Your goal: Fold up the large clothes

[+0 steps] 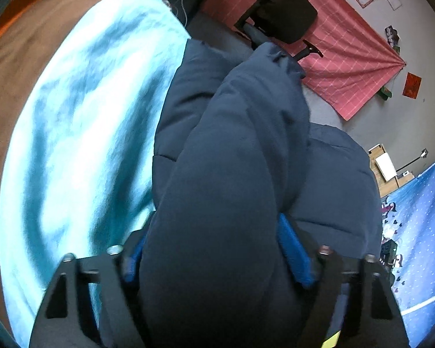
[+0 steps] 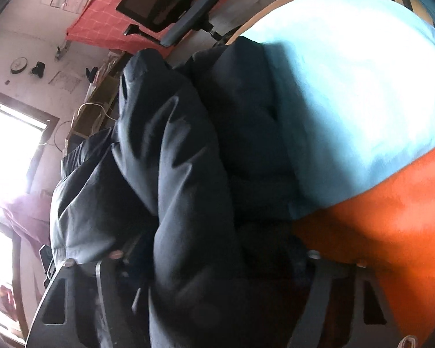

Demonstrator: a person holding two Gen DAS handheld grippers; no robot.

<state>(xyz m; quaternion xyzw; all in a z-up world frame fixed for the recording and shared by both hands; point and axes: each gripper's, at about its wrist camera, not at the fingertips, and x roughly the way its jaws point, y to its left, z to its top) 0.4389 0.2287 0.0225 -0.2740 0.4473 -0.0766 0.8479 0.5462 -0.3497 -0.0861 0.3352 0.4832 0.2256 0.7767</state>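
Note:
A puffy navy jacket (image 1: 232,145) lies bunched on a light blue fleece blanket (image 1: 81,116). In the left wrist view a thick roll of it runs away from the camera. My left gripper (image 1: 214,261) is shut on that roll, and its blue pads (image 1: 295,255) press into both sides. In the right wrist view the jacket (image 2: 174,159) is dark and creased, with a padded fold rising between the fingers. My right gripper (image 2: 214,261) grips that fold; its pads are lost in shadow under the fabric. The blue blanket (image 2: 348,87) lies to the right.
A black office chair (image 1: 287,11) stands beyond the jacket, before a pink checked cloth (image 1: 348,66) on the wall. Brown bedding (image 1: 14,66) borders the blanket. An orange cover (image 2: 391,217) lies by the right gripper. Blue dotted bedding (image 1: 420,232) is at right. A bright window (image 2: 8,159) glares.

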